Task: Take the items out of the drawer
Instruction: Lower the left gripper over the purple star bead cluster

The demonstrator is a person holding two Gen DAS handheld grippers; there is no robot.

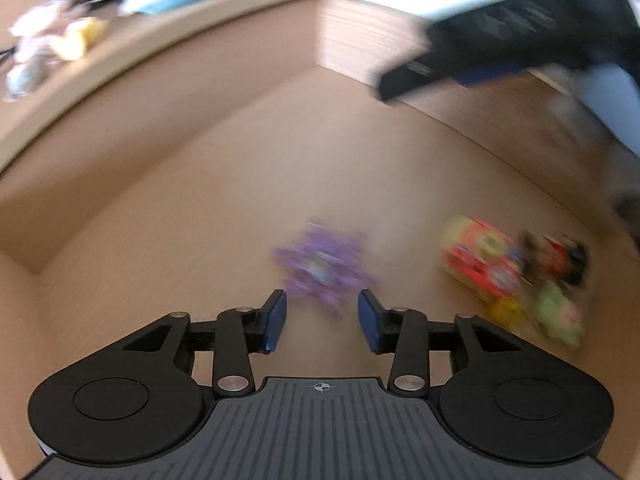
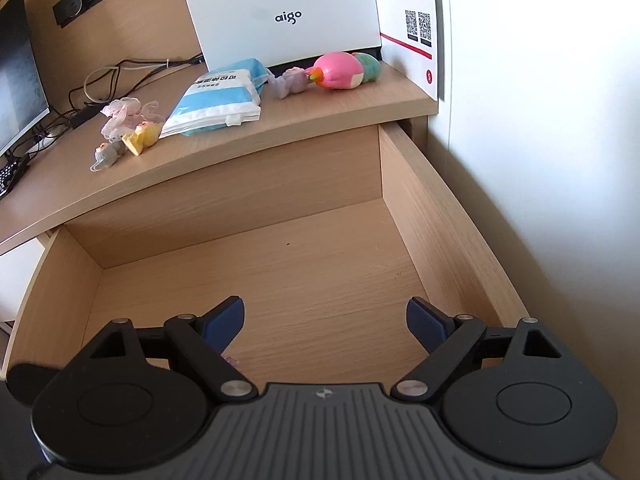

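The left wrist view looks steeply down into the drawer (image 1: 224, 168) from close above its floor, blurred. The right wrist view sits higher and nearer the drawer's (image 2: 280, 264) front, facing its far wall and the surface (image 2: 248, 136) beyond. Both share the drawer interior and the surface's (image 1: 168, 40) edge.
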